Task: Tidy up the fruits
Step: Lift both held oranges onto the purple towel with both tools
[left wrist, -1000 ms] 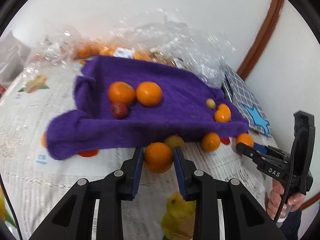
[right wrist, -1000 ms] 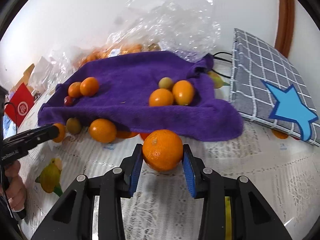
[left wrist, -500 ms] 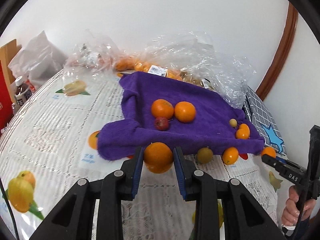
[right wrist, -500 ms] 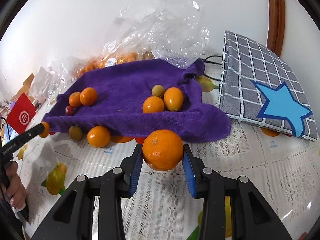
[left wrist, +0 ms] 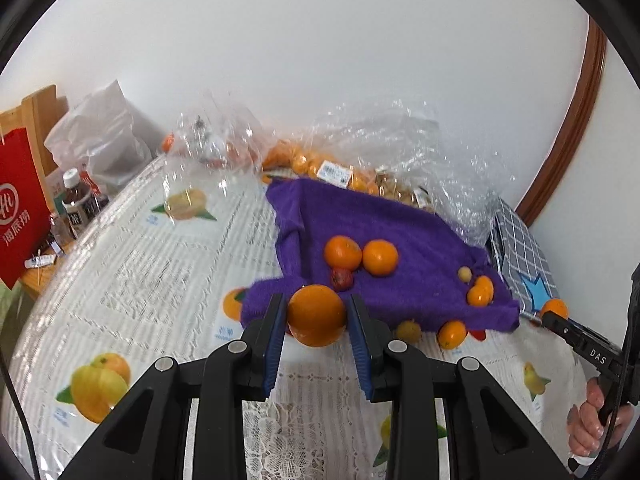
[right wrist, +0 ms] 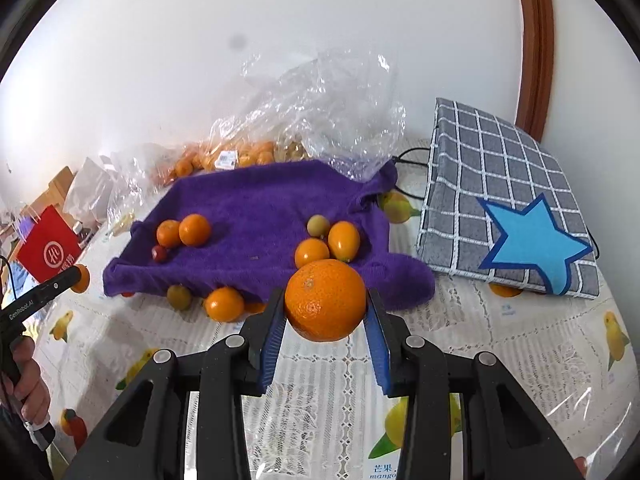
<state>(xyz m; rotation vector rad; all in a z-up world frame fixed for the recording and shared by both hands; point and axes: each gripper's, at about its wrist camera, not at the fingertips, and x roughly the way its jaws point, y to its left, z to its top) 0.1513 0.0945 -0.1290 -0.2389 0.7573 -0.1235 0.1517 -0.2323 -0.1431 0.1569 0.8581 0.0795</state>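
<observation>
My left gripper (left wrist: 316,320) is shut on an orange (left wrist: 317,315), held above the table before the near edge of the purple towel (left wrist: 404,236). My right gripper (right wrist: 325,308) is shut on a larger orange (right wrist: 325,299), held above the towel's (right wrist: 260,208) front right corner. On the towel lie two oranges (left wrist: 360,255) with a small red fruit (left wrist: 341,278) at the left, and two small oranges (right wrist: 330,246) with a pale round fruit (right wrist: 318,225) at the right. More small fruits (right wrist: 224,303) lie along the towel's front edge.
Clear plastic bags (right wrist: 320,108) holding several oranges lie behind the towel by the wall. A grey checked bag with a blue star (right wrist: 512,208) lies at the right. A red paper bag (left wrist: 18,196) and bottles (left wrist: 76,204) stand at the left. The fruit-print tablecloth (left wrist: 132,276) covers the table.
Both grippers have risen and drawn back from the towel, each still holding its orange. The left view now takes in more of the table's left side.
</observation>
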